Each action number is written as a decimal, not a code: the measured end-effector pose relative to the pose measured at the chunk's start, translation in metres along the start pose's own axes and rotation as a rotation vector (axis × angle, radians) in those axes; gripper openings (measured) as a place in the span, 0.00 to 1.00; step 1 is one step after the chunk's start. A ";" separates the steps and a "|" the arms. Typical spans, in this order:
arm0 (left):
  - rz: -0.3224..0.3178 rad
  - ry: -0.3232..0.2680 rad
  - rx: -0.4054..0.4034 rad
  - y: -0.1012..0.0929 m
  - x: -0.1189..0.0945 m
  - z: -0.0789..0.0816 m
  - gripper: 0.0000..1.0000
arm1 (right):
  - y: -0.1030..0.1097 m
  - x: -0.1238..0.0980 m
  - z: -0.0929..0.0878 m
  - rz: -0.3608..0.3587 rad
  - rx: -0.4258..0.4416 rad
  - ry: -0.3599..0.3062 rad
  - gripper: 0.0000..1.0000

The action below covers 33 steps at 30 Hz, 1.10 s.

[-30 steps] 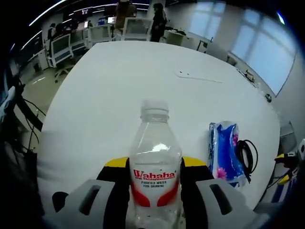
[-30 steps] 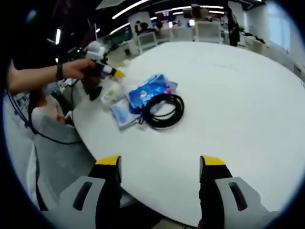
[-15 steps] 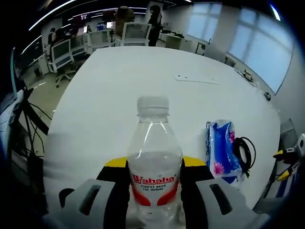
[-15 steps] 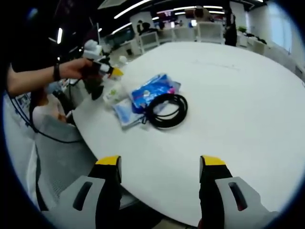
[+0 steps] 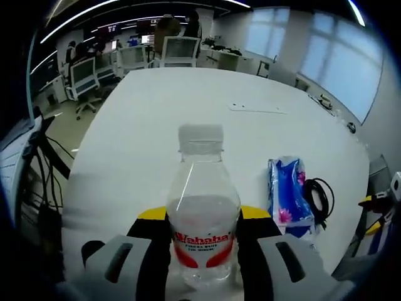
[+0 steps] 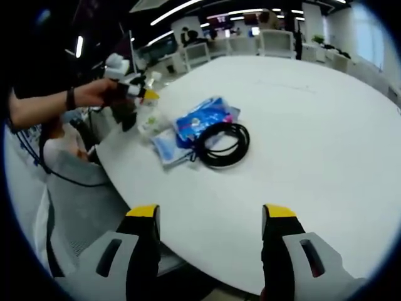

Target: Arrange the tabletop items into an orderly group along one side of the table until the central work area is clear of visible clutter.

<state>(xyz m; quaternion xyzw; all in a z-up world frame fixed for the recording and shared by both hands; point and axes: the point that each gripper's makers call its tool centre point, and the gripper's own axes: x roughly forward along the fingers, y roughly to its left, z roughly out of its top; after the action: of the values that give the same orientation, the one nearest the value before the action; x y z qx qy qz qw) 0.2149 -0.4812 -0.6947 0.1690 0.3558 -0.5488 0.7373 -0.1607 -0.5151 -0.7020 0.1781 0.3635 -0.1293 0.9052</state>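
Note:
A clear Wahaha water bottle (image 5: 203,213) with a red label stands upright between the jaws of my left gripper (image 5: 203,248), which is shut on it. To its right on the white round table (image 5: 163,119) lie a blue tissue pack (image 5: 287,199) and a black cable coil (image 5: 321,197). In the right gripper view my right gripper (image 6: 210,219) is open over the table's near edge with nothing between its jaws. Farther off, a hand holds the left gripper (image 6: 143,99) with the bottle (image 6: 148,118) at the table's left edge, beside the tissue pack (image 6: 203,119), a pale flat packet (image 6: 168,147) and the coil (image 6: 222,143).
A grey chair (image 6: 81,200) sits beside the table below the left gripper. Office chairs (image 5: 178,50) and standing people are beyond the far edge. A thin flat strip (image 5: 257,110) lies on the far part of the table. My right gripper (image 5: 379,210) shows at the left view's right edge.
The left gripper view has shifted slightly and the bottle's label sits a bit lower between the jaws; the grip holds. The right gripper view has barely drifted.

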 end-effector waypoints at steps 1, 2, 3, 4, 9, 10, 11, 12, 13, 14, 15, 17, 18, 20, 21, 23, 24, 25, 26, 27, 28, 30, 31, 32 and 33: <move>0.001 -0.001 0.002 0.000 -0.001 0.000 0.40 | 0.000 0.000 0.000 0.000 -0.002 0.000 0.64; 0.002 -0.002 0.003 0.000 -0.002 -0.001 0.40 | 0.001 0.000 0.000 0.002 -0.003 0.000 0.64; 0.004 -0.004 0.004 0.000 -0.004 -0.001 0.40 | 0.001 0.001 0.001 0.003 -0.004 -0.001 0.64; 0.006 -0.006 0.007 0.000 -0.005 -0.001 0.40 | 0.002 0.001 0.001 0.003 -0.005 -0.002 0.64; 0.003 -0.008 0.021 -0.001 -0.010 -0.003 0.40 | 0.002 0.002 0.003 0.005 -0.011 -0.008 0.64; 0.003 -0.007 0.022 -0.001 -0.011 -0.004 0.40 | 0.003 0.002 0.004 0.006 -0.012 -0.009 0.64; 0.003 -0.007 0.022 -0.001 -0.013 -0.005 0.40 | 0.003 0.003 0.004 0.007 -0.012 -0.010 0.64; 0.004 -0.008 0.023 -0.001 -0.014 -0.005 0.40 | 0.003 0.003 0.005 0.008 -0.013 -0.011 0.64; 0.005 -0.011 0.022 -0.002 -0.016 -0.007 0.40 | 0.004 0.003 0.005 0.008 -0.015 -0.011 0.64; 0.006 -0.013 0.023 -0.002 -0.018 -0.007 0.40 | 0.004 0.003 0.005 0.009 -0.015 -0.012 0.64; 0.007 -0.014 0.023 -0.002 -0.019 -0.008 0.40 | 0.004 0.003 0.005 0.011 -0.016 -0.011 0.64; 0.011 -0.018 0.025 -0.003 -0.022 -0.010 0.40 | 0.005 0.004 0.005 0.012 -0.019 -0.011 0.64; 0.015 -0.021 0.029 -0.003 -0.024 -0.011 0.40 | 0.006 0.004 0.005 0.014 -0.019 -0.010 0.64; 0.020 -0.027 0.029 -0.004 -0.027 -0.013 0.40 | 0.007 0.005 0.004 0.016 -0.022 -0.011 0.64; 0.028 -0.032 0.027 -0.004 -0.030 -0.015 0.40 | 0.008 0.005 0.004 0.016 -0.023 -0.010 0.64; 0.039 -0.042 0.018 -0.004 -0.033 -0.017 0.40 | 0.009 0.005 0.004 0.017 -0.024 -0.009 0.64; 0.044 -0.052 0.016 -0.004 -0.035 -0.019 0.40 | 0.009 0.005 0.004 0.017 -0.025 -0.011 0.64; 0.047 -0.058 0.014 -0.004 -0.037 -0.020 0.40 | 0.010 0.004 0.005 0.018 -0.025 -0.012 0.64; 0.052 -0.065 0.011 -0.004 -0.039 -0.022 0.40 | 0.010 0.004 0.005 0.019 -0.026 -0.012 0.64; 0.054 -0.069 0.008 -0.004 -0.040 -0.023 0.40 | 0.010 0.004 0.005 0.018 -0.028 -0.012 0.64; 0.056 -0.073 0.007 -0.004 -0.042 -0.024 0.40 | 0.010 0.004 0.005 0.018 -0.029 -0.012 0.64; 0.059 -0.076 0.007 -0.004 -0.044 -0.026 0.40 | 0.010 0.004 0.005 0.019 -0.030 -0.013 0.64; 0.061 -0.079 0.005 -0.004 -0.045 -0.028 0.40 | 0.010 0.004 0.005 0.018 -0.031 -0.013 0.64; 0.062 -0.082 0.005 -0.004 -0.046 -0.029 0.40 | 0.010 0.004 0.005 0.017 -0.032 -0.013 0.64; 0.065 -0.086 0.007 -0.005 -0.048 -0.031 0.40 | 0.010 0.003 0.005 0.017 -0.031 -0.014 0.64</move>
<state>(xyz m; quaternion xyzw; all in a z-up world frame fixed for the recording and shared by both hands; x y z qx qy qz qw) 0.1927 -0.4300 -0.6815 0.1591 0.3162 -0.5327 0.7687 -0.1515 -0.5090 -0.6986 0.1660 0.3576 -0.1172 0.9115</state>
